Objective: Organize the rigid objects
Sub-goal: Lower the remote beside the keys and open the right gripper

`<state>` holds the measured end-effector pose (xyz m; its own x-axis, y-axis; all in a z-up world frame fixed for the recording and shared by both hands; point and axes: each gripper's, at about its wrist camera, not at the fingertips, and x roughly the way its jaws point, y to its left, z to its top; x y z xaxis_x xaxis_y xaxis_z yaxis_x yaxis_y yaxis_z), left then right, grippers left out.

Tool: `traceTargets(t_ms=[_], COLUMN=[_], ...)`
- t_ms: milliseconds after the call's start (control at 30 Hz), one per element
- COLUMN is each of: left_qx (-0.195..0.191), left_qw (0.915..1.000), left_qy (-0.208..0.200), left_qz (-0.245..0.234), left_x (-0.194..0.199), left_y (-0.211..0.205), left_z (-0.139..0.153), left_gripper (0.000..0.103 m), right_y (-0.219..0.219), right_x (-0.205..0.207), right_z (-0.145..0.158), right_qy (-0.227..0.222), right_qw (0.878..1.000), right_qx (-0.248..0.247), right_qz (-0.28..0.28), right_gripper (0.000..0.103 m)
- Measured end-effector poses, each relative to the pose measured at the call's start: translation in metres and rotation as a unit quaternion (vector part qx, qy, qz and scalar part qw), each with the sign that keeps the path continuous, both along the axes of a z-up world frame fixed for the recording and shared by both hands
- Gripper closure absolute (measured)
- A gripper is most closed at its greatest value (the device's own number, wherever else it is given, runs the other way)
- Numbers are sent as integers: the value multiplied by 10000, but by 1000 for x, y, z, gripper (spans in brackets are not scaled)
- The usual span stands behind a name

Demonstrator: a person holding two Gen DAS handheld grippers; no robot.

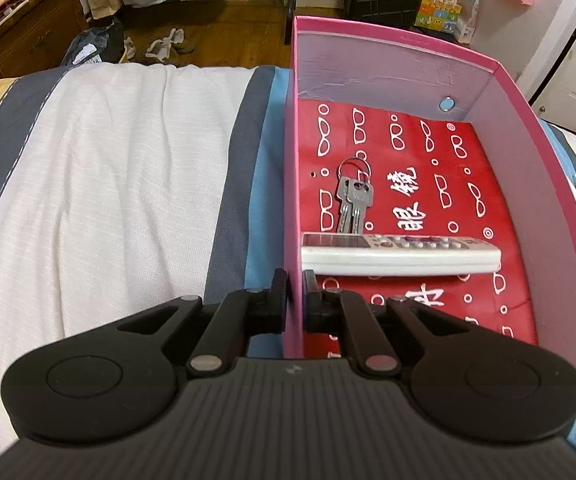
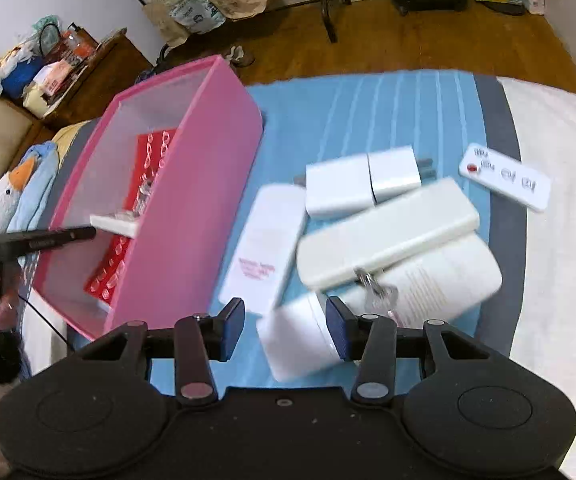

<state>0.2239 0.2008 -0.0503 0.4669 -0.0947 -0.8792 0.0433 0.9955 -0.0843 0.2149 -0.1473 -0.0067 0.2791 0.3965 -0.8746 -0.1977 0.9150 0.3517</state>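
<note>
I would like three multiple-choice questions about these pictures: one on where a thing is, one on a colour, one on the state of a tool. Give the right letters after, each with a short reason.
1. Where do the keys lie?
A. in the box, beside the remote control
B. on the white bedsheet
C. on the wooden floor

2. What colour are the outer walls of the box?
A. green
B. pink
C. black

3. How is the left tool?
A. wide open above the keys
B. holding the remote control
C. shut on the box wall

Answers:
1 A: the keys rest on the red liner inside the box, just behind the remote control.
2 B: the walls show pink in both views.
3 C: the left tool has one finger on each side of the near wall, pinching it.
</note>
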Motion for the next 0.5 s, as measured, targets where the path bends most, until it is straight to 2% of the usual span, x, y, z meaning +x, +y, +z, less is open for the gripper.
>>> traceTargets(t_ms=[67,167,333,500], left_qx=[-30,8,91,118], left_qw=[10000,10000,10000,9999], left_qy=[-5,-30,-30,-25], left_qz=[-17,-35,19,-7], left_x=[-1,-2,-3,-4], left_y=[0,-3,-5,-6], left_z=[2,2,1,2], left_gripper=[93,93,96,96], right_y=[8,25,51,62], right_x=[-7,-13,-16,-19], right_z=[-3,-8,-25,-32], right_qy=[-133,-360,-492,-632], right_qw=[9991,9927,9757,9580], right_qx=[-200,-656,-1394,-1802], right_qz=[351,943,1619,2141], right_gripper=[45,44,44,41])
